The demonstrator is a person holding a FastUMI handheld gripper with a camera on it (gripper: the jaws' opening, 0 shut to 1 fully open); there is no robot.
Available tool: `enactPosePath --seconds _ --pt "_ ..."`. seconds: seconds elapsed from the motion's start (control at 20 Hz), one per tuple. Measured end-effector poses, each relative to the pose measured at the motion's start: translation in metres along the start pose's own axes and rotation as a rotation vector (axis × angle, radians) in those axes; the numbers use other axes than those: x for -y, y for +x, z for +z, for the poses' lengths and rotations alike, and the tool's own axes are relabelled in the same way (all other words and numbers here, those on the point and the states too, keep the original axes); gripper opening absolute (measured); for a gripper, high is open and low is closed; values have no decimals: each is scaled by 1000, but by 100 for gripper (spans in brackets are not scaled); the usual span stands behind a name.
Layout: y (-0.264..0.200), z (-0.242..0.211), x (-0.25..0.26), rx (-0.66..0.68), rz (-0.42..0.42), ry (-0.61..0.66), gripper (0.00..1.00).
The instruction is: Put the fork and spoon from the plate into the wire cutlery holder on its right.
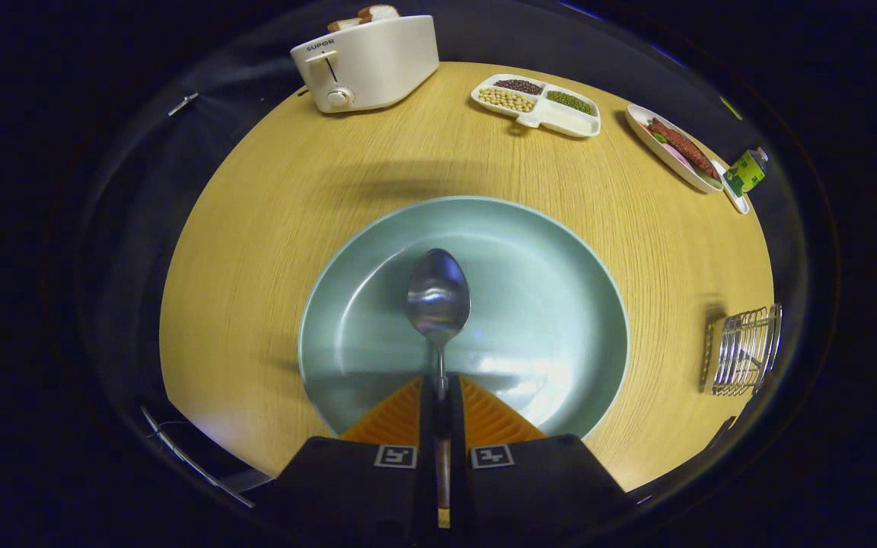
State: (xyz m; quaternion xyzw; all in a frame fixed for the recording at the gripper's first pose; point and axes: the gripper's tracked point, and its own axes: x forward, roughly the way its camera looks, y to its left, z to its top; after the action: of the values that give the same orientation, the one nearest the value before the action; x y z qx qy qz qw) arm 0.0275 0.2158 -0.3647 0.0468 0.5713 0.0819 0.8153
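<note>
White toaster (368,65) with bread sits far left on the round wooden worktop (256,228), clear of the job. Hand-held gripper (442,392) is clamped narrow on the handle of the shiny metal spoon (438,297), bowl pointing ahead over the pale green round plate (545,304), probably so it can be carried off. No fork seen on plate. Chrome wire cutlery holder (743,350) stands well apart at right.
</note>
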Motion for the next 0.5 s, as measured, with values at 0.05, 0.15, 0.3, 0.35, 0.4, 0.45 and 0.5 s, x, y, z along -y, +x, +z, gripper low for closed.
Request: enactPosePath --seconds 0.05,0.15,0.3,0.35,0.4,0.45,0.5 --pt "0 1 0 10 21 6 9" --pt "-3 2 0 22 62 39 9" --pt "-19 12 0 61 133 63 9" --pt "-25 14 2 72 151 63 9" --pt "-31 18 5 83 166 58 9" --pt "-37 20 10 94 174 51 9" --pt "-45 21 14 105 185 44 9"
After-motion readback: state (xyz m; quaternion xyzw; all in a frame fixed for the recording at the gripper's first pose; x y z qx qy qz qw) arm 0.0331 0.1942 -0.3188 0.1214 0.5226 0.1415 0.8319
